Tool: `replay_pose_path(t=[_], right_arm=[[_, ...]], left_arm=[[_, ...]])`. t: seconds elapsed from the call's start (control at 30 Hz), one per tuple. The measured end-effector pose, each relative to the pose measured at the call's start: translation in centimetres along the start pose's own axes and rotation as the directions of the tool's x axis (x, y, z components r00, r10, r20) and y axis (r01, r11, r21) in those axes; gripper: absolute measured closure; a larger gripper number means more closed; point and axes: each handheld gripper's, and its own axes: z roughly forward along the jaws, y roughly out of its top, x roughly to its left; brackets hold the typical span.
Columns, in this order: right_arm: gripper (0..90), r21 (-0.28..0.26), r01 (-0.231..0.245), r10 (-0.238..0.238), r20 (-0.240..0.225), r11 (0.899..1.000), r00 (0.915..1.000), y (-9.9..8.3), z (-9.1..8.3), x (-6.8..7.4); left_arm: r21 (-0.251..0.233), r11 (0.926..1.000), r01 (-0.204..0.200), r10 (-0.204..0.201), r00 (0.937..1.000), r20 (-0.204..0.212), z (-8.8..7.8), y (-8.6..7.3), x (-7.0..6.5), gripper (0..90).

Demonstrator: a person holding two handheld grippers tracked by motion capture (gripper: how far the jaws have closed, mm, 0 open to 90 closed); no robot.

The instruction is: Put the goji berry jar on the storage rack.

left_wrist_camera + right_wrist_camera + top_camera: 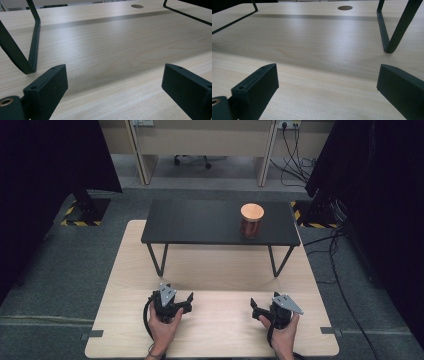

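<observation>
Resting: two open tools, one jar

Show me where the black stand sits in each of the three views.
High view: the black stand is at centre, on the far half of the wooden table.
Left gripper view: one leg loop stands at upper left, another crosses the top right corner.
Right gripper view: one leg loop stands at upper right, another crosses the top left.
Shared landmark: the wooden table's pale top, under the stand in all three.

Light wooden table, black raised shelf on it, jar on shelf
</observation>
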Motion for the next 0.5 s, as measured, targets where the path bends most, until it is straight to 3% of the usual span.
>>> replay_pose_path(t=[0.5], right_arm=[[3.9, -0.003, -0.018, 0.018, 0.001, 1.000, 0.9998, -0.05, -0.04, -0.12]], left_arm=[[-0.001, 1.0000, 0.001, -0.001, 1.0000, 0.002, 0.00, -0.01, 0.04, 5.9]])
